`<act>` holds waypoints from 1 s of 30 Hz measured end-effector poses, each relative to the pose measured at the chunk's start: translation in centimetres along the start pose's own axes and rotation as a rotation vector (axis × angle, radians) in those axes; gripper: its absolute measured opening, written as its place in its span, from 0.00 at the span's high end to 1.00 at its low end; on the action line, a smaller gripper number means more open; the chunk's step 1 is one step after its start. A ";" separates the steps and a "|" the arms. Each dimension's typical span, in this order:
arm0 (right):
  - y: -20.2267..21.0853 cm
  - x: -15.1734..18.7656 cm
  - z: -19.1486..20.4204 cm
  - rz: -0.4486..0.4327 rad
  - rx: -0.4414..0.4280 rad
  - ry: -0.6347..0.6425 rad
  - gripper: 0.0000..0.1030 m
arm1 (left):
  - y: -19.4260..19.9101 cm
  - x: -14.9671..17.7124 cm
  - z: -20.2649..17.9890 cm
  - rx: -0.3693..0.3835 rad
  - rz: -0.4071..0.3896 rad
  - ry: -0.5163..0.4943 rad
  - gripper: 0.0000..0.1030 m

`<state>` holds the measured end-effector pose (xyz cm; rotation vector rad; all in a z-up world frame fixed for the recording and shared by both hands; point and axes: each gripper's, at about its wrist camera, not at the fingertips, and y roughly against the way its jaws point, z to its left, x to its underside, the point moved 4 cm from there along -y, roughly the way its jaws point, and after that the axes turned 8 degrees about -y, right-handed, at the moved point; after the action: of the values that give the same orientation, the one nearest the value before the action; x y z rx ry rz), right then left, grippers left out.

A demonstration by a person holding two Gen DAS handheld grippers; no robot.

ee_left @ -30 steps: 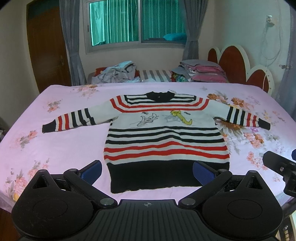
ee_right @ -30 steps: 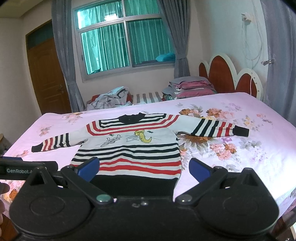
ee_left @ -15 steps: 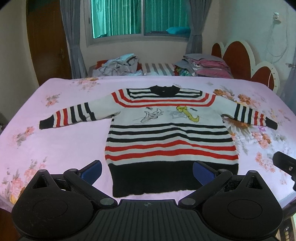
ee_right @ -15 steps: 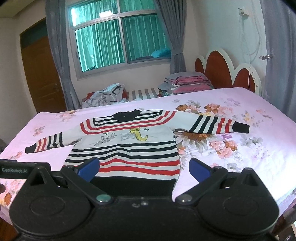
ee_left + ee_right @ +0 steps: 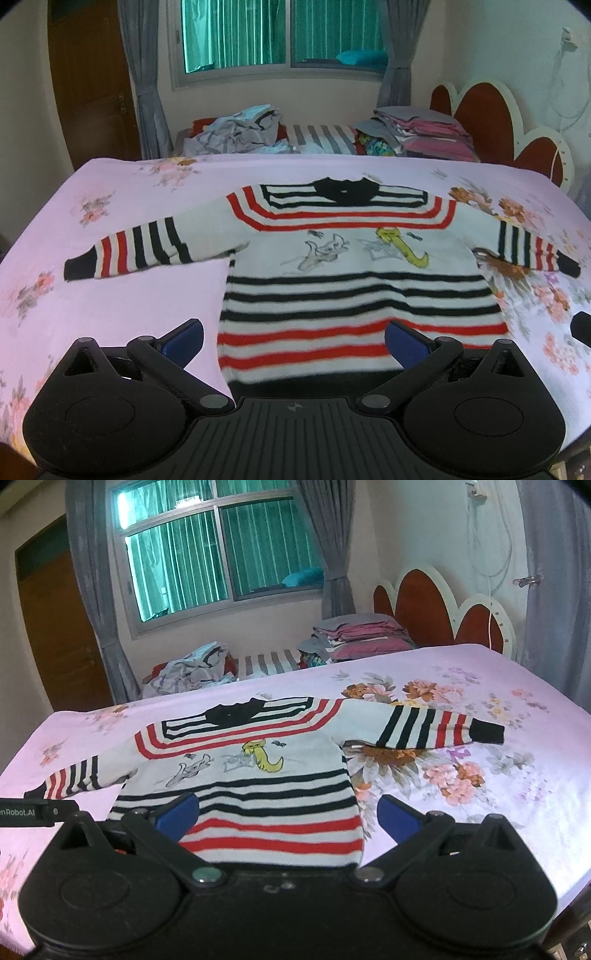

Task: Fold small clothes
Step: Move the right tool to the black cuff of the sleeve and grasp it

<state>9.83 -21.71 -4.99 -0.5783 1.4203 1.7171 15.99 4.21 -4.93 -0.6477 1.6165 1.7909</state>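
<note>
A small sweater (image 5: 354,266) with red, black and white stripes and a cartoon print lies flat on the pink floral bed sheet (image 5: 147,295), both sleeves spread out. In the right wrist view the same sweater (image 5: 258,771) lies ahead and to the left. My left gripper (image 5: 293,339) hovers open over the sweater's lower left part, its blue pads wide apart. Open too, my right gripper (image 5: 288,816) hangs above the sweater's lower right edge. Both gripper bodies hide the black hem. Neither holds anything.
Beyond the bed's far edge sit a heap of loose clothes (image 5: 236,129) and a stack of folded clothes (image 5: 421,133). A red and white headboard (image 5: 509,133) stands at the right. The other gripper's tip (image 5: 581,326) shows at the right edge.
Both grippers have moved forward over the sweater; it looms larger and the black hem has slipped under the gripper bodies. The sweater itself lies unchanged.
</note>
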 end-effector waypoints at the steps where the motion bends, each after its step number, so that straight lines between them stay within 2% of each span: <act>1: -0.6 -0.2 0.3 0.001 0.005 -0.001 0.00 | -0.5 -0.3 0.3 0.002 -0.001 -0.001 0.00; 17: -7.0 -3.4 3.3 -0.030 0.099 -0.040 0.02 | -8.9 -4.8 5.3 0.035 0.017 -0.026 0.00; 24: -9.3 -4.2 2.5 -0.025 0.121 -0.048 0.08 | -12.0 -5.7 4.9 0.076 0.021 -0.020 0.00; 30: -11.7 -5.4 0.3 -0.015 0.130 -0.053 0.12 | -14.4 -6.3 3.7 0.046 0.034 0.006 0.00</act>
<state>22.43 -22.68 -7.50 -0.4680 1.4734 1.6033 31.03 7.75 -9.65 -0.6093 1.6768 1.7719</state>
